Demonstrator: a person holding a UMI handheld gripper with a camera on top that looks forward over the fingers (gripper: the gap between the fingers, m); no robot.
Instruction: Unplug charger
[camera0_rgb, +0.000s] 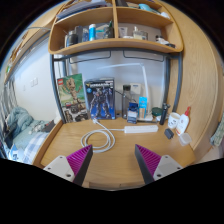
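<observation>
The charger (133, 114), a small dark block, sits plugged into the top of a white power strip (143, 128) that lies along the back edge of the wooden desk (110, 165), towards its right side. In the gripper view, the gripper (111, 163) hovers above the desk's front edge with its two purple-padded fingers (70, 163) spread wide and nothing between them. The charger lies straight ahead and a little to the right of the line between the fingers, well beyond their tips. The strip's long axis runs side to side across the fingers' line of travel, and the charger appears to stand upright on it, so my judgement is that the pull has to go upward rather than backward. A coiled white cable (99, 138) lies on the desk between the fingers and the strip, left of the charger. Boxes (99, 98) stand against the back wall behind it, and small bottles (180, 124) crowd the desk's right back corner.
</observation>
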